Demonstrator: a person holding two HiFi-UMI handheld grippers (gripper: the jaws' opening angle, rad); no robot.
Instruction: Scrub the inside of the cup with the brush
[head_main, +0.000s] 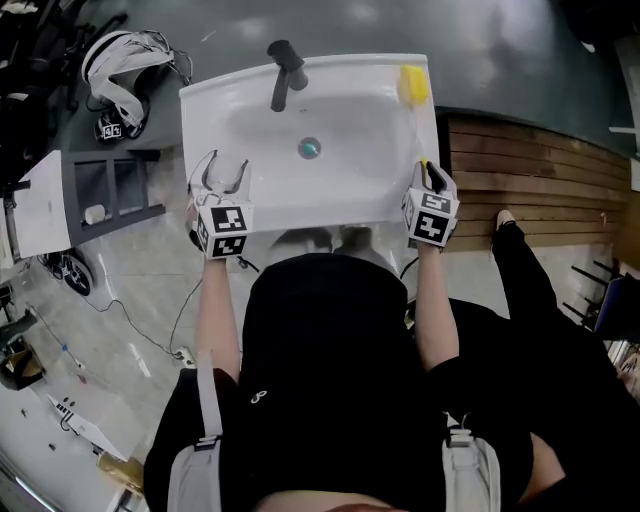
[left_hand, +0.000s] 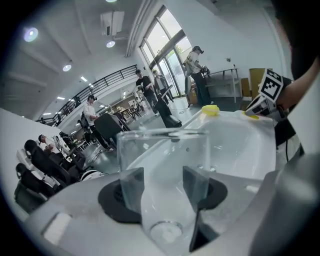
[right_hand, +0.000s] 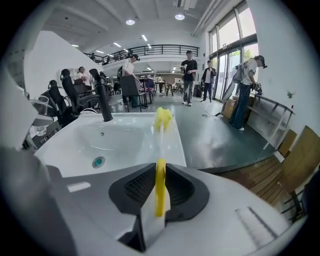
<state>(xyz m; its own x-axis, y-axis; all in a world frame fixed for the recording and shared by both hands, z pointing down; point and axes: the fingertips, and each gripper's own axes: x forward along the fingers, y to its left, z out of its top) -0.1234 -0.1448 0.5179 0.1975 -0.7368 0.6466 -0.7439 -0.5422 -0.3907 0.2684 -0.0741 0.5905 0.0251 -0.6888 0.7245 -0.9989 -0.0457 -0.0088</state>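
STEP: brush to cup, well apart | LEFT: my left claw (left_hand: 163, 185) is clamped on the clear cup (left_hand: 162, 150), at the sink's (head_main: 250, 110) near left edge | RIGHT: my right claw (right_hand: 160, 186) is pinched on the brush (right_hand: 163, 118) handle, head lying at the far right corner | HOW: I'd turn the cup's mouth toward the brush, lift the head clear, feed it in straight, grip firmly
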